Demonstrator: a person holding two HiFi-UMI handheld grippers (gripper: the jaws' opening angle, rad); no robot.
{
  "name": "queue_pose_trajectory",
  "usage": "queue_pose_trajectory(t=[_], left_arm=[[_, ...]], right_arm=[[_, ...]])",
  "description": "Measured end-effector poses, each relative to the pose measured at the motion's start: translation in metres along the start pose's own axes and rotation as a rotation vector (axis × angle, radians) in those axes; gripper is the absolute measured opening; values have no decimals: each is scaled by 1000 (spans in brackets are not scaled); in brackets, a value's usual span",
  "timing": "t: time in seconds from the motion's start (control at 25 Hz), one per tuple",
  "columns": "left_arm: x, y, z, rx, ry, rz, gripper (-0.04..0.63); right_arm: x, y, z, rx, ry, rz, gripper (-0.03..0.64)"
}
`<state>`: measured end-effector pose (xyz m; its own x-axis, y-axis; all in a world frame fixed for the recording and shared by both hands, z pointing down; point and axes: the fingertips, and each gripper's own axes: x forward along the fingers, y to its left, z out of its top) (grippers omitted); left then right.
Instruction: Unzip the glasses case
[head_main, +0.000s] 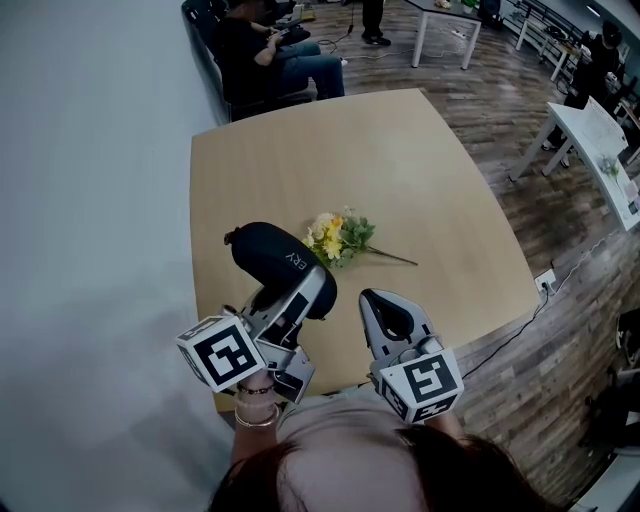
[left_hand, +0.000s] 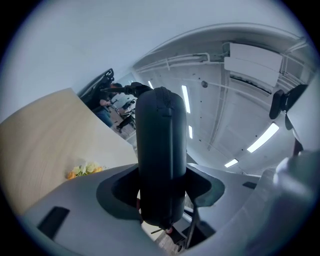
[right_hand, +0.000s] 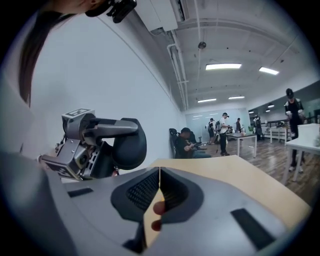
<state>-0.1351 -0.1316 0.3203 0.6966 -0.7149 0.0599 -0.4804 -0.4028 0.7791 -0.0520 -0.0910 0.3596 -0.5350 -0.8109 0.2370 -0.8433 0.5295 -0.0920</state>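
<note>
The left gripper (head_main: 296, 292) was clamped on the black glasses case (head_main: 268, 250), holding it in the air above the table's (head_main: 420, 170) near edge. The right gripper (head_main: 386, 306), over that same edge, had its jaws together and empty. The case looked fully zipped, so all the unzipping was left.

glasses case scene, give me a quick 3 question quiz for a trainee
1. True or false: the glasses case lies flat on the table.
2. What lies on the table? A) flowers B) a mug C) a book
3. Which gripper has its fingers closed on nothing?
Key: 1 false, the left gripper holds it up off the table. 2 A. 3 the right gripper.
</note>
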Motion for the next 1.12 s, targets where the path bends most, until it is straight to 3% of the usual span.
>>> queue_pose_trajectory(t=[0.48, 0.56, 0.64, 0.92, 1.12], left_arm=[[3, -28, 34, 62, -99, -91, 255], [1, -34, 38, 71, -122, -111, 255], [-2, -37, 43, 78, -142, -117, 255], [-9, -44, 40, 100, -150, -119, 255], [-10, -43, 38, 114, -153, -98, 255]], right_arm=[[11, 34, 21, 76, -81, 255, 21], [10, 45, 23, 104, -81, 318, 78], [9, 54, 27, 116, -94, 357, 90], [8, 71, 39, 113, -129, 401, 94], [9, 73, 40, 74, -149, 388, 24]])
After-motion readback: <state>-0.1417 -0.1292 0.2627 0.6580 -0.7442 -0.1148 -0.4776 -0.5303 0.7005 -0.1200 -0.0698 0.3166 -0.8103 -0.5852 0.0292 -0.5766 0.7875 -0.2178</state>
